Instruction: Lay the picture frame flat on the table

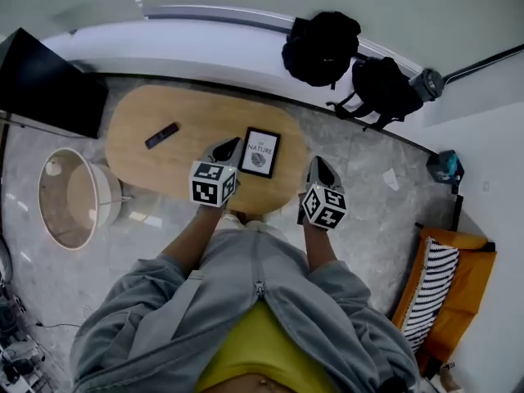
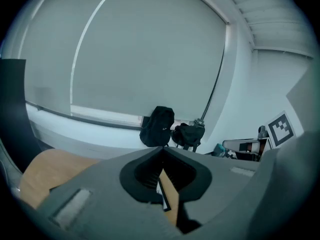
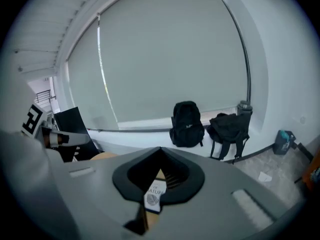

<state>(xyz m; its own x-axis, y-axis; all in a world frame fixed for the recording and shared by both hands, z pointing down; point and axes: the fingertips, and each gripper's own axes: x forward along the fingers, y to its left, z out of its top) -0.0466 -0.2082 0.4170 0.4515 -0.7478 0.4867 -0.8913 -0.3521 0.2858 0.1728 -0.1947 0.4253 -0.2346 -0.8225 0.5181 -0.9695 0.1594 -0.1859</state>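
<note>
**Fig. Both grippers at the frame.** The left gripper and the right gripper are both clenched and hold nothing; in each gripper view the jaws meet at a point, with only the table showing through the gap behind them. The frame stands between the two, just right of the left tips and ahead-left of the right ones, touched by neither. Whether it leans on a stand or already lies flat cannot be told.

*Risks.* Clenched jaws can only push. A nudge high on the frame would probably drop it hard onto its face. A nudge low could skid it over the smooth top toward the near edge, just behind the grippers.

*Materials.* The frame is a thin black rectangle around a white printed sheet. The table is a pale wood oval, seemingly matte. A slim dark remote lies left of the left gripper. The jaws are matte grey with ribbed dark pads.
</note>
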